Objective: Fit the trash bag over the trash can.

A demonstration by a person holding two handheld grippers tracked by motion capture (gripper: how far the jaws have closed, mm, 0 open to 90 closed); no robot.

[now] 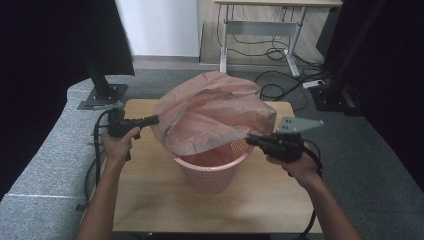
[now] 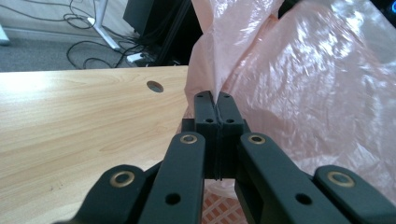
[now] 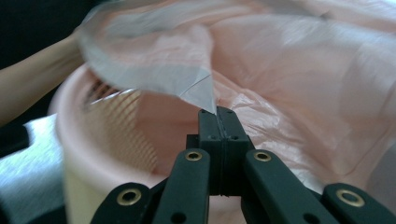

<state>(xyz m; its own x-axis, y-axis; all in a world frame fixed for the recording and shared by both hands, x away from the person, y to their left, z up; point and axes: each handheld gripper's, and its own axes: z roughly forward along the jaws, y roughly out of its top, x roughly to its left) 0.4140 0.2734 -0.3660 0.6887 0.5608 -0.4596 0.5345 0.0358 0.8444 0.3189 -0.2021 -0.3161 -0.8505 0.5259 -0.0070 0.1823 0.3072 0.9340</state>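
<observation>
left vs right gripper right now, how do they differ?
The left gripper pinches the thin pink plastic bag at its left edge; the right gripper pinches its right edge, lower, by the rim of the pink mesh plastic basket. The right carries a grey three-cornered plate; the left shows none. Both are shut on the bag.

From above your side you look forward and down on the desk (image 1: 150, 200), while each jaw camera sits close against the pink bag (image 2: 303, 93) that all three views share.
</observation>
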